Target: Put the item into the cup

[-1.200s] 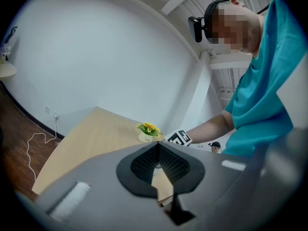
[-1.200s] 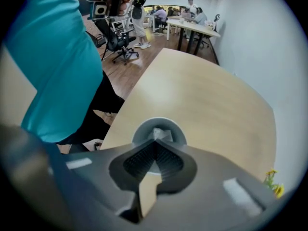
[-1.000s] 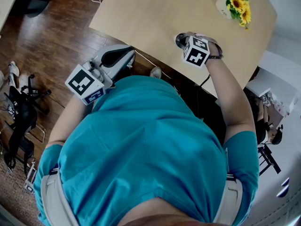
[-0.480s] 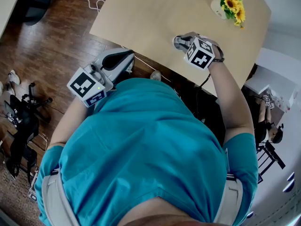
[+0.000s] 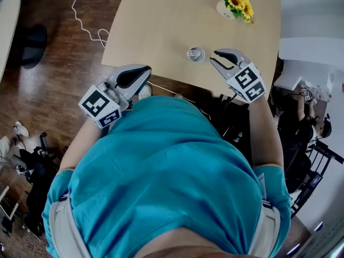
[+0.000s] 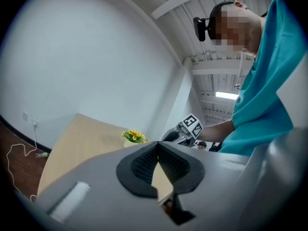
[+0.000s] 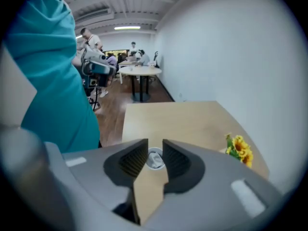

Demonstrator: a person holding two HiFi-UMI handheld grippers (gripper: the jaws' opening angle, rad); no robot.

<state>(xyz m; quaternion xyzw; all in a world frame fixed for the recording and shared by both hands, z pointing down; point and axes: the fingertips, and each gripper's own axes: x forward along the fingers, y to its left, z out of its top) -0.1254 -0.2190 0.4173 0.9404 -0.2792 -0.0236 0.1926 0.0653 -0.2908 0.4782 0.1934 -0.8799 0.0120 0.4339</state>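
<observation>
**R hand-held gripper (image 5: pixel 214 56) released, item (image 7: pixel 154 160) in cup (image 5: pixel 190 55)**

R hand-held gripper: jaws wide apart, have just been opening, nothing btwn the pads. It hangs over the table (image 5: pixel 161 20) near the front edge, just beside the cup, not touching it, angled down. In right gripper view the cup shows thru the gap, beyond the tips. Cup stands upright on table w/ a small whitish item inside; can't tell what the item is. L hand-held gripper (image 5: pixel 146 71): jaws closed tip to tip, empty, at table's front edge, well apart from cup. Sunflower pot (image 5: pixel 235 1) at far side of table, well apart from cup. Person's teal shirt (image 5: pixel 161 171) fills lower head view. White cable (image 5: pixel 80 15) on wood floor (image 5: pixel 54 90) beside table
</observation>
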